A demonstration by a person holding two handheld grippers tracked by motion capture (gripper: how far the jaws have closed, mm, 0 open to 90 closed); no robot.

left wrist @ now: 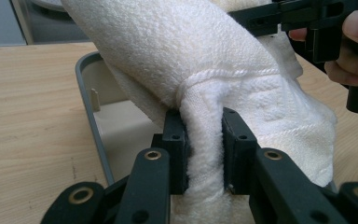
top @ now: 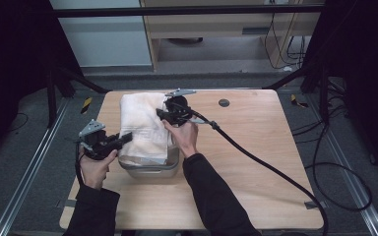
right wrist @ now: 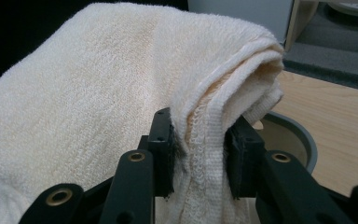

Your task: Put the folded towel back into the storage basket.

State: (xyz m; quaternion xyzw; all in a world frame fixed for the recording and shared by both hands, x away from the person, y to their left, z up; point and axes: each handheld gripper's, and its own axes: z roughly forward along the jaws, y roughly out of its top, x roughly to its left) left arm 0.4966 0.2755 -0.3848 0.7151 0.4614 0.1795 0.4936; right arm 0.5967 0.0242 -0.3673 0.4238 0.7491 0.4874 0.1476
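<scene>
Black jaws of the left gripper [left wrist: 204, 140] clamp a fold of the white towel [top: 142, 125]; right gripper [right wrist: 198, 149] clamps its far edge, towel draped over the grey bin [top: 150, 169] on the wooden table [top: 256, 147]

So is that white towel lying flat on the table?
No, both grippers hold the towel up, draped over a grey tub.

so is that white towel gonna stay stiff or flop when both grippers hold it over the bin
Probably floppy: the towel sags between the left gripper and right gripper, bunching where the jaws pinch it. Its looped terry likely resists slipping. It seems light, and draped folds may catch the grey bin rim.
</scene>
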